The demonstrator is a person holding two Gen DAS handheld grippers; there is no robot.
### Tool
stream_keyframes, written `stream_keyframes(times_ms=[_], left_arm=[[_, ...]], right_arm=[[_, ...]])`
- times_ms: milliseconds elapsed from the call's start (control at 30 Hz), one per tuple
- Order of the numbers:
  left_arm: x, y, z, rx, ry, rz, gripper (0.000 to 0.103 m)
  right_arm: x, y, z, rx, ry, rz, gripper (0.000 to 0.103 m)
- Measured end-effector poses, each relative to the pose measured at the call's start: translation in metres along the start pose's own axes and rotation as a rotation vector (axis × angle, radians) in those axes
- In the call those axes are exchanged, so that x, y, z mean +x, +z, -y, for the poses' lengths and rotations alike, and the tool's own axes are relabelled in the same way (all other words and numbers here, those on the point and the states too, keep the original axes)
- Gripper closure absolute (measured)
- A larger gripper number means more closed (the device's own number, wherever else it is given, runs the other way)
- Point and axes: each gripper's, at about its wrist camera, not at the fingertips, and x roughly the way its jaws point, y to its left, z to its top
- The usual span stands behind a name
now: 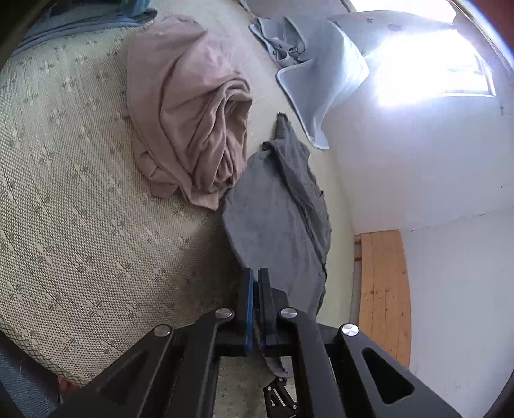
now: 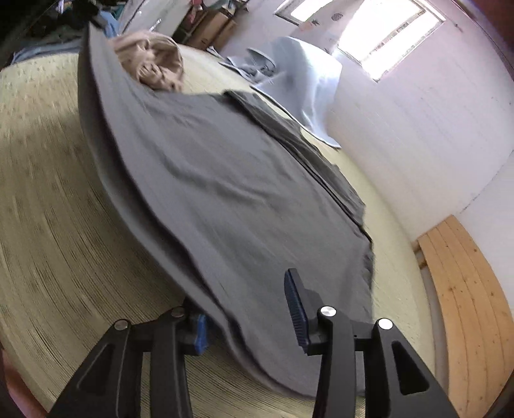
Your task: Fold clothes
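Left wrist: tool (image 1: 256, 289) clamped on grey garment (image 1: 276, 212).

A mattress (image 1: 74, 180) with a woven beige, leaf-patterned cover fills the room's near side. White walls (image 2: 401, 135) enclose it, and a window (image 2: 385, 35) floods the far corner with glare. Pale wooden boards (image 2: 462, 289) run beside the mattress, and cardboard boxes (image 2: 208, 29) stand by the far wall.

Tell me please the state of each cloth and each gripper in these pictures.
left gripper: shut on the grey garment.
right gripper: open, grey cloth between its fingers.
grey garment: spread out, one edge folded over.
pink garment: crumpled, unfolded.
light blue cloth: rumpled, hanging off the mattress edge.
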Motion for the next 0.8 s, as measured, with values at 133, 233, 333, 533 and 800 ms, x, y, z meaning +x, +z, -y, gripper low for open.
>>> stream_keyframes(times_ms=[133,233,333,533,800], left_arm=[[-0.007,0.003,-0.001,-0.018,0.001,0.020,0.102],[-0.007,0.004,-0.002,-0.026,0.003,0.027,0.102],[-0.007,0.004,0.000,-0.023,0.005,0.033,0.102],[-0.004,0.007,-0.001,-0.034,0.011,0.047,0.102],[-0.001,0.008,-0.003,-0.041,0.033,0.049,0.102]], right_arm=[[0.007,-0.026,0.026,-0.011,-0.049,-0.055,0.059],[0.013,-0.044,0.045,-0.014,-0.082,-0.098,0.059],[0.018,-0.054,0.056,-0.029,-0.111,-0.131,0.059],[0.030,-0.075,0.079,-0.058,-0.170,-0.198,0.059],[0.039,-0.083,0.076,-0.108,-0.160,-0.208,0.100]])
